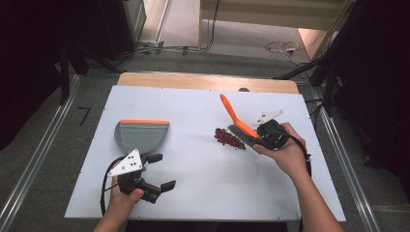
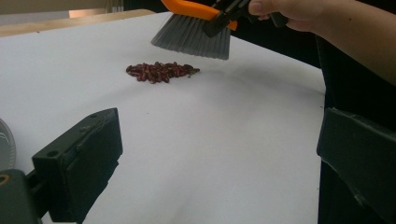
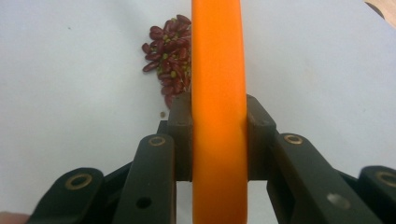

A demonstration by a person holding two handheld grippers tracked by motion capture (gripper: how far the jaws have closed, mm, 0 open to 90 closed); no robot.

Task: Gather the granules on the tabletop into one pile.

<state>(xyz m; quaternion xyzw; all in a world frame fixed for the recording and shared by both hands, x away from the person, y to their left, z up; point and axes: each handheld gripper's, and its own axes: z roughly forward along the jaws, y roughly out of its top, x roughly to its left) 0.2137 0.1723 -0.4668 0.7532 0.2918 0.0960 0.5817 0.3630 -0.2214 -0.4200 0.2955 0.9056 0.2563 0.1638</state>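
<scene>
A brush with an orange handle point(image 1: 235, 115) and grey bristles point(image 2: 194, 35) hangs tilted over the white board, and my right gripper point(image 1: 264, 135) is shut on its handle. In the right gripper view the jaws of that gripper point(image 3: 218, 126) press both sides of the orange handle point(image 3: 218, 70). A small pile of dark red beans point(image 1: 227, 137) point(image 2: 161, 71) point(image 3: 168, 53) lies just left of the bristles. A grey dustpan point(image 1: 142, 134) with an orange edge lies flat at the left. My left gripper point(image 1: 162, 171) point(image 2: 219, 158) stands open just in front of it, holding nothing.
The white board point(image 1: 203, 193) covers a wooden table point(image 1: 208, 81). Metal rails point(image 1: 34, 159) run along both sides on the floor. Cables point(image 1: 285, 47) lie on the floor beyond the table. A person's right hand point(image 2: 299, 11) carries the brush gripper.
</scene>
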